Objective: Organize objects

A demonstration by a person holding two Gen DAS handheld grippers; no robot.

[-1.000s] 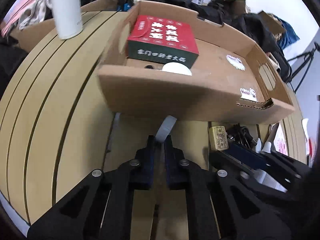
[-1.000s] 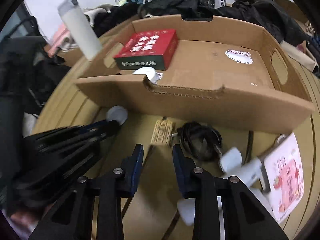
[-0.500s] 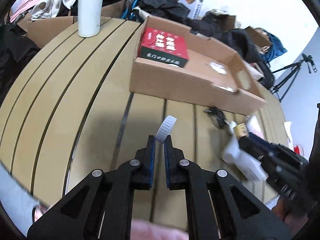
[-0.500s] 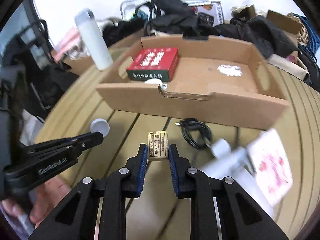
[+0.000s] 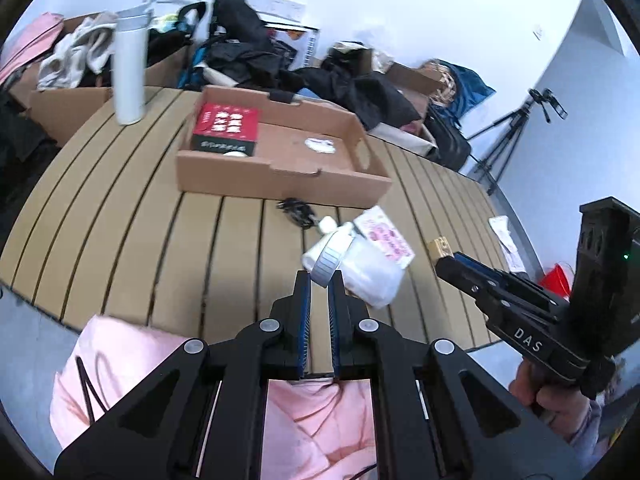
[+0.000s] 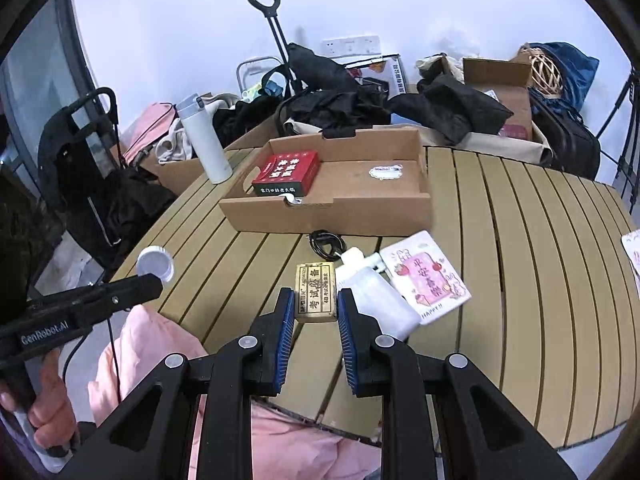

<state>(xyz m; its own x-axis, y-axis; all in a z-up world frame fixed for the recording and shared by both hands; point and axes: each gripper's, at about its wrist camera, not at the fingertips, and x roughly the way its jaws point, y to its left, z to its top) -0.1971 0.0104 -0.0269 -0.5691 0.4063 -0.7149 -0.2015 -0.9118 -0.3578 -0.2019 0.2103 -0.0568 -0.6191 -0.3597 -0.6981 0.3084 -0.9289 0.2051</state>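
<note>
My left gripper (image 5: pixel 319 280) is shut on a white bottle cap (image 5: pixel 328 261), held on edge above the table's near edge; the cap also shows in the right wrist view (image 6: pixel 155 265). My right gripper (image 6: pixel 316 300) is shut on a small tan box with black print (image 6: pixel 316 293), held above the table; the box also shows in the left wrist view (image 5: pixel 440 246). An open cardboard tray (image 6: pixel 332 216) at the back holds a red box (image 6: pixel 288 172). A white bottle (image 6: pixel 378 300), a pink card (image 6: pixel 426 276) and a black cable (image 6: pixel 326 242) lie before it.
A tall white flask (image 6: pixel 204 140) stands left of the tray on the slatted table (image 6: pixel 520 280). Bags, clothes and boxes crowd the far side. A tripod (image 5: pixel 508 140) stands at the right. Pink cloth (image 6: pixel 152 352) lies below the near edge.
Both grippers pulled back and up from the tray, each keeping its object. The right gripper closed on the tan box and lifted it; the view now takes in the whole table.
</note>
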